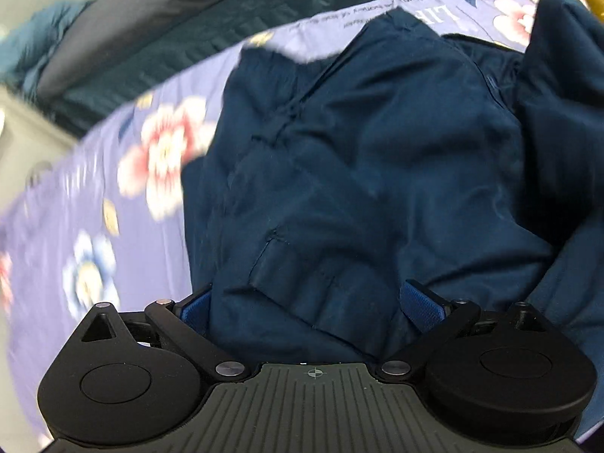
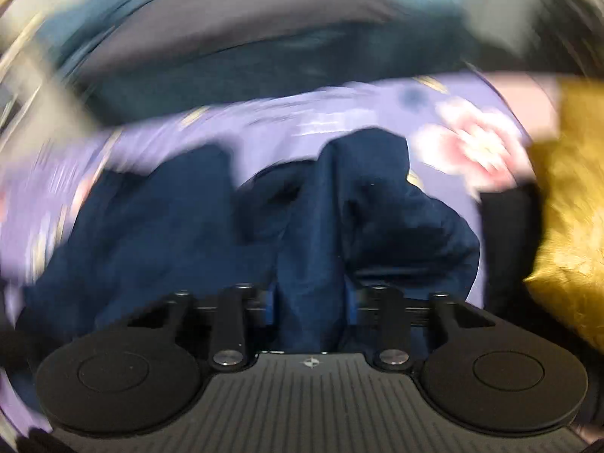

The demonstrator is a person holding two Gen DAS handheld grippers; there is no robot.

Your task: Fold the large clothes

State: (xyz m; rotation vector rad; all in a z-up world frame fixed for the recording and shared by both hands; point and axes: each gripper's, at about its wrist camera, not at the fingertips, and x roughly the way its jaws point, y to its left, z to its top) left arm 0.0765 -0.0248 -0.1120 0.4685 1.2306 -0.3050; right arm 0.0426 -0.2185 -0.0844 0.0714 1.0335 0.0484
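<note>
Navy garment (image 1: 362, 158) between claws, bedsheet (image 1: 124, 196) leftward

Large print on floral bedsheet (image 1: 445, 15): upside-down letters, "LIF" readable, remainder hidden.
Small script lines beside it: too blurred to read.

Right view motion-blurred; navy garment (image 2: 181, 234) hides right claw (image 2: 311, 302) fingertips.

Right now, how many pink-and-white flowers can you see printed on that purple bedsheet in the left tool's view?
2. One large flower lies left of the navy garment; another sits at the far top right. More may be hidden under the cloth.
</note>
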